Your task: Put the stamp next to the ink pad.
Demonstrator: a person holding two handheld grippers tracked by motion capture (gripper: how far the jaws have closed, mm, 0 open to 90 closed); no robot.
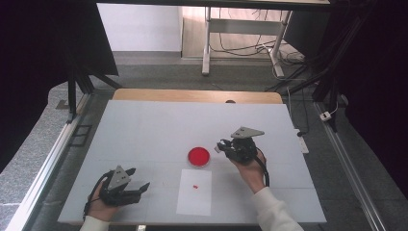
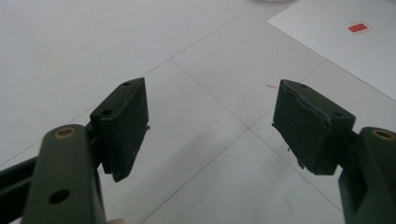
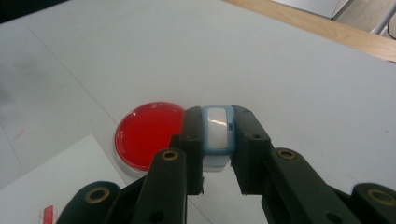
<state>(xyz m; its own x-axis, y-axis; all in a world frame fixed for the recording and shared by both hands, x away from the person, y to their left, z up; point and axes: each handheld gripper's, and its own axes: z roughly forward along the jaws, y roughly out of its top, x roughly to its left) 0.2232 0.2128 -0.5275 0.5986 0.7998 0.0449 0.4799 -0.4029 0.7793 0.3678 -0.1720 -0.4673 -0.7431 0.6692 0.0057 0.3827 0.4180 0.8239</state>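
The small blue-and-white block sits clamped between the black fingers of the right gripper, raised over the bench just to the right of the red dish. In the high view the right hand comes in from the lower right with its white sleeve, and the gripper points left toward the dish, its grey three-cornered plate on top. The left gripper lies low near the front left corner of the bench, held from below by the left hand and aimed to the right, well apart from the dish. Its fingers stand wide apart with nothing between them, bare bench showing in the gap. A white sheet of paper lies on the bench just in front of the dish, with a small red mark on it; the sheet lies between the two grippers. The right gripper view shows what the high view leaves too small to read: the block has a pale blue rim around a glossy white face, and it stands upright in the grip, with the dish just behind and to its left. The left gripper view shows the red mark as a small red tag on the paper far ahead, and a rough, chipped edge on one finger pad.
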